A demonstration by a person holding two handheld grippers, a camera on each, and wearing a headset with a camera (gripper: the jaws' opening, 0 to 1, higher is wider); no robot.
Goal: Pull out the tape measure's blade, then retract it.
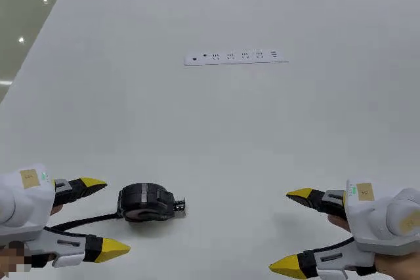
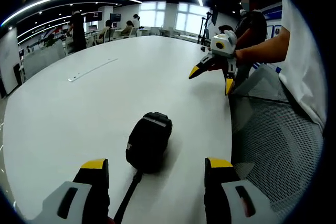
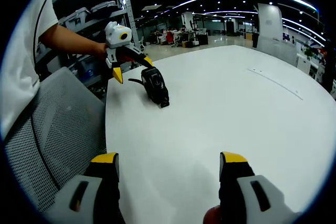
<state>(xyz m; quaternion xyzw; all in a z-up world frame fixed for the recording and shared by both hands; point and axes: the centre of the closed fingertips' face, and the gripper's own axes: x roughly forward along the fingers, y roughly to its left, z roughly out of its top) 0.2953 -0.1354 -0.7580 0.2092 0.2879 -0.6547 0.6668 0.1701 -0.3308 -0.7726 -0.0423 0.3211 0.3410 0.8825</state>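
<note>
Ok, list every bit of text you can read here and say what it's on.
No text reads clearly.
Tan sticker on the left gripper: marks too small to read.
Tan sticker on the right gripper: blurred.
Power strip: marks too small.
Tape measure: no legible label.

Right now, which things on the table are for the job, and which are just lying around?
For the job:
tape measure
left claw, open, right by it
right claw, open, farther off

Just lying about:
white power strip, far across the table
</note>
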